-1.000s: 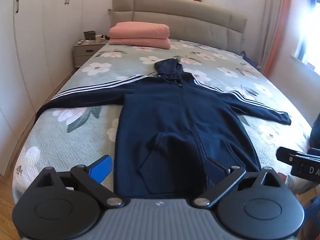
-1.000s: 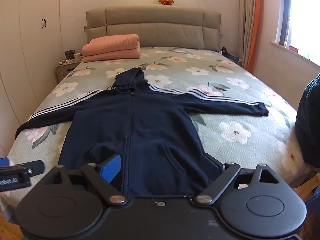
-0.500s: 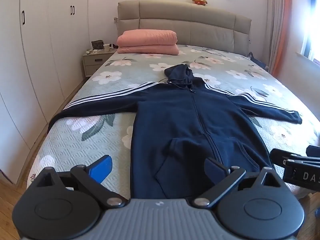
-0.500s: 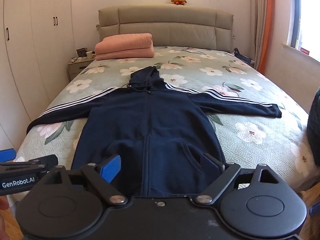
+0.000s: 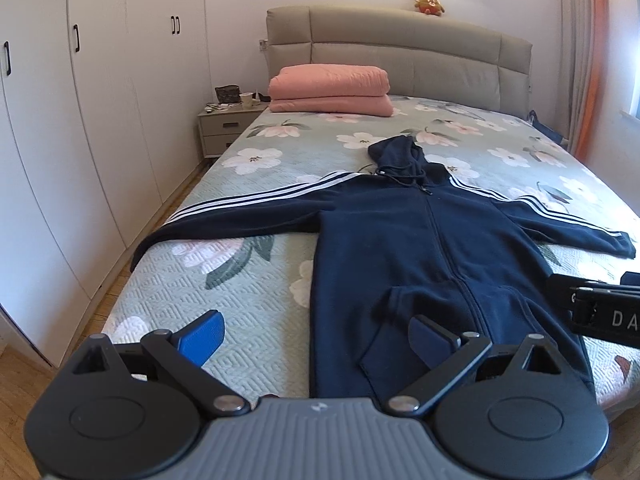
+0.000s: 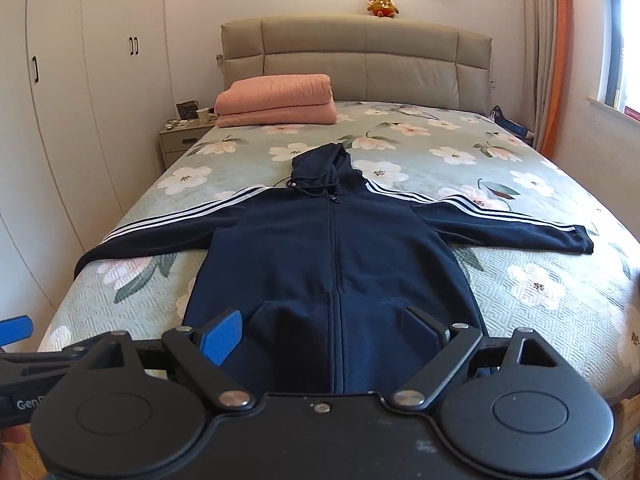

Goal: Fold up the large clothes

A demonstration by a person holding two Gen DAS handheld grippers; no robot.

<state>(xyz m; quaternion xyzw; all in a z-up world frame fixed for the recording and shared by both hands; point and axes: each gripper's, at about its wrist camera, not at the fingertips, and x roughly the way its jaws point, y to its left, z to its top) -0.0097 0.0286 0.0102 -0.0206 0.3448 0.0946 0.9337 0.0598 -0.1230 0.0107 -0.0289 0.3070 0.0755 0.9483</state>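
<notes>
A navy zip hoodie [image 5: 424,252] with white-striped sleeves lies flat, front up, on the floral bed [image 5: 248,280], sleeves spread wide, hood toward the headboard. It also shows in the right wrist view [image 6: 336,256]. My left gripper [image 5: 316,338] is open and empty, held above the foot of the bed by the hoodie's left hem. My right gripper [image 6: 324,332] is open and empty above the hem's middle. The right gripper shows at the left view's right edge [image 5: 600,312].
A folded pink quilt [image 5: 330,90] lies by the padded headboard [image 5: 400,52]. A nightstand [image 5: 228,124] and white wardrobes [image 5: 80,120] stand left of the bed. Curtains [image 6: 552,56] and a window are on the right. A dark item sits at the bed's right edge [image 6: 636,280].
Both grippers have pulled back and risen from the hem; the hoodie looks smaller and farther. Both views have shifted leftward. The hoodie has not moved.
</notes>
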